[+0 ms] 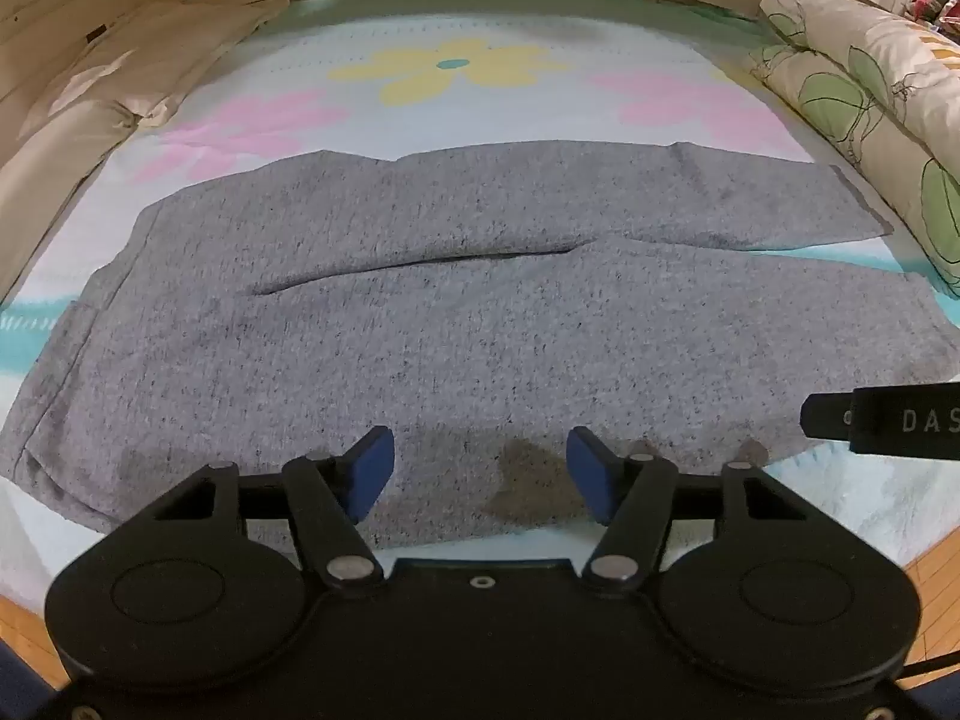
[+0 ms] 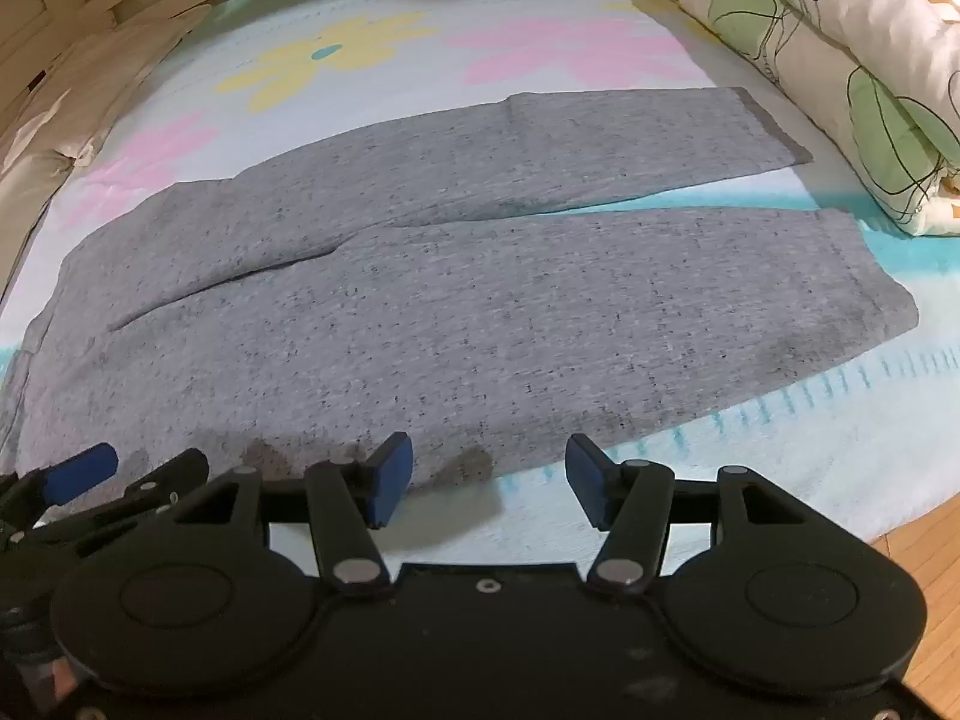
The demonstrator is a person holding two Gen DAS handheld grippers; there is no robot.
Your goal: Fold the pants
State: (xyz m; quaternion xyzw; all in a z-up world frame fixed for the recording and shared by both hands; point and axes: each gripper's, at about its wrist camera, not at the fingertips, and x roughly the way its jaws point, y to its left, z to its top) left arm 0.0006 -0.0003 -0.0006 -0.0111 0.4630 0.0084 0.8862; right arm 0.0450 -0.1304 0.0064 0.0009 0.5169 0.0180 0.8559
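Note:
Grey heathered pants (image 1: pixel 456 324) lie flat on the bed, waist to the left, both legs running right; they also show in the right wrist view (image 2: pixel 456 312). The legs lie side by side with a slit between them. My left gripper (image 1: pixel 480 474) is open and empty, hovering over the near edge of the front leg. My right gripper (image 2: pixel 489 480) is open and empty at the same near edge, further right. The left gripper's blue finger (image 2: pixel 81 471) shows at the lower left of the right wrist view.
The bed sheet (image 1: pixel 456 66) is pale blue with yellow and pink flowers. A rolled floral quilt (image 2: pixel 852 72) lies along the right side. A cream pillow (image 1: pixel 102 96) lies at the left. Wooden floor (image 2: pixel 924 546) shows past the bed's near edge.

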